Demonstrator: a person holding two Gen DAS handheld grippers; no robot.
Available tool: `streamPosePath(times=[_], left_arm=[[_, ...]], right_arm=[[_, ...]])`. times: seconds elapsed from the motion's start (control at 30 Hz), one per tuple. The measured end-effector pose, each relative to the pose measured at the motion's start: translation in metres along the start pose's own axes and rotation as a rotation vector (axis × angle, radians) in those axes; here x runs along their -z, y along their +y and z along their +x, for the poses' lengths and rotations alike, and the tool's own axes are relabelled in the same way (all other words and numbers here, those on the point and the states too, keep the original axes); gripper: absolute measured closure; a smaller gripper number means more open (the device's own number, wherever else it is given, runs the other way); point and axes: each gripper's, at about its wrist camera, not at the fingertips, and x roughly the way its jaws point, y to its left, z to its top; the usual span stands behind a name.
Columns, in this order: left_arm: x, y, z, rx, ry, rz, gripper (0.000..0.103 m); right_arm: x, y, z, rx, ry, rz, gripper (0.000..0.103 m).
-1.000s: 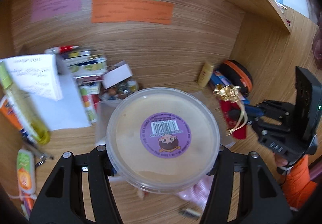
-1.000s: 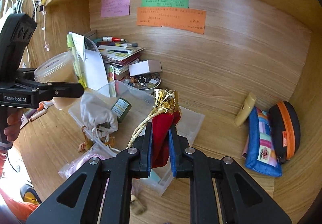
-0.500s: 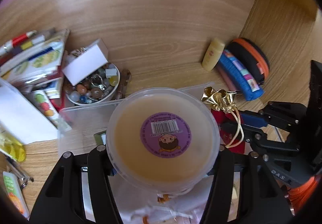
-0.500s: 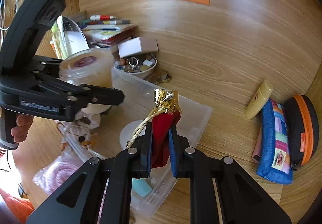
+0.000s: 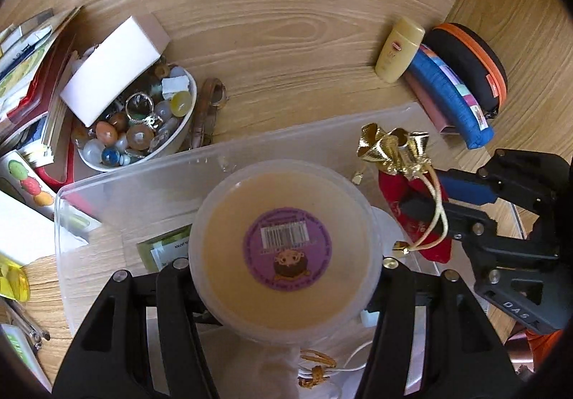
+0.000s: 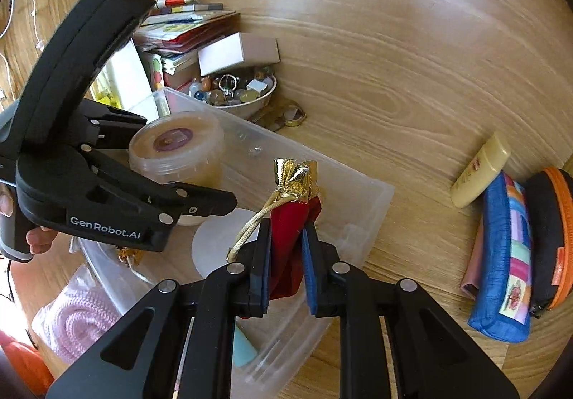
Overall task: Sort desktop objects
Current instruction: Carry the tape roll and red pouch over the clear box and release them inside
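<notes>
My left gripper [image 5: 283, 266] is shut on a round clear tub [image 5: 284, 248] with a purple barcode label, held over the clear plastic bin [image 5: 136, 180]. The tub [image 6: 177, 148] and left gripper [image 6: 200, 184] also show in the right wrist view, inside the bin [image 6: 372, 205]. My right gripper [image 6: 286, 230] is shut on a red pouch with a gold top [image 6: 292, 216], held over the bin's right part. That pouch [image 5: 412, 191] shows right of the tub in the left wrist view.
A bowl of beads and rings [image 5: 139, 123] with a white box [image 5: 114, 66] stands behind the bin. A yellow bottle [image 6: 480, 169], blue pouch [image 6: 505, 263] and black-orange case [image 6: 548, 238] lie right. Books [image 6: 179, 30] are stacked left; a pink coil [image 6: 78, 320] lies near.
Both grippers have moved forward and down over the clear bin. The tub now sits low inside the bin's left part, and the red pouch hangs over its right part.
</notes>
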Motion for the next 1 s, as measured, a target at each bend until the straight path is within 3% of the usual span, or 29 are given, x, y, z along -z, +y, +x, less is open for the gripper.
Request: streamPosePath(times=[0.2,0.4,0.63,0.73,0.9,1.0], left_arm=[[-0.001,0.005,0.009,-0.009,0.041,-0.016,0.045],[0.001,0.002,0.005,-0.032,0.038,-0.008,0.045],[0.007,0.001,0.002,-0.051,0.062,-0.010,0.044],[0.010,-0.002,-0.001,-0.047,0.063,-0.006,0.038],[0.011,-0.009,-0.032,-0.071,-0.029,0.016,0.016],[0.014,-0.012,-0.047,-0.082,-0.063,0.019,0.013]], right_arm=[[-0.001,0.007,0.010,0.042,0.025,-0.035,0.086],[0.000,0.014,0.006,0.087,0.026,-0.068,0.059],[0.009,0.029,-0.012,0.128,-0.006,-0.122,0.051],[0.012,0.032,-0.021,0.141,-0.026,-0.134,0.047],[0.016,0.030,-0.038,0.144,-0.058,-0.116,0.041],[0.019,0.029,-0.050,0.142,-0.076,-0.093,0.039]])
